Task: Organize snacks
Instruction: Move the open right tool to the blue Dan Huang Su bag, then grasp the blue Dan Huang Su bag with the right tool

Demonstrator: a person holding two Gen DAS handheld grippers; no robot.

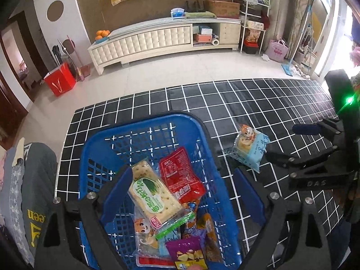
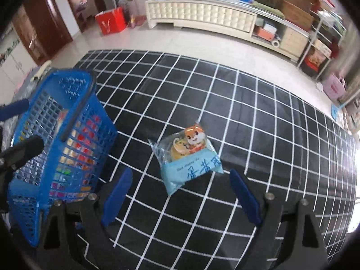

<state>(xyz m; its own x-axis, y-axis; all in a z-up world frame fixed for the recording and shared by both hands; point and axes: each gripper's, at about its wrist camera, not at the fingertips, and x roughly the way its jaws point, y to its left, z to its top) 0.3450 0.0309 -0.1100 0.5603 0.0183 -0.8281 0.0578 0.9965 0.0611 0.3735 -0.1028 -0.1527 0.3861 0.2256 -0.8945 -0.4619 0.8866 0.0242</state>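
A light-blue snack packet [image 2: 191, 157], printed with an orange cartoon animal, is seen lying flat on the black cloth with a white grid [image 2: 247, 117] that covers the counter. It is set apart from the blue plastic basket [image 2: 67, 121], which is found at nine o'clock of it in the right wrist view. No contact between packet and basket is seen.

Inside the basket [image 1: 144, 123], in the left wrist view, several snacks are piled. A cracker pack with a green label [image 1: 153, 191] is laid on top near the middle; a red packet [image 1: 180, 175] is placed just beside it at three o'clock, touching it. A purple packet [image 1: 186, 252] is seen at six o'clock of the crackers, near the lower edge, with further wrappers beneath that cannot be told apart clearly.

The right claw [image 2: 180, 193] is held over the cloth with its blue fingers [image 2: 117, 193] spread wide apart; the light-blue packet is seen just beyond and between the tips, untouched. Nothing is gripped.

The left claw [image 1: 182, 193] is held above the basket, its jaws likewise wide apart, with the cracker pack and red packet showing between them; no pad is pressed on either.

Beyond the counter, a pale tiled floor [image 1: 180, 67] is seen, with a cream cabinet [image 1: 162, 38] at twelve o'clock and a red box [image 1: 59, 81] at ten o'clock.
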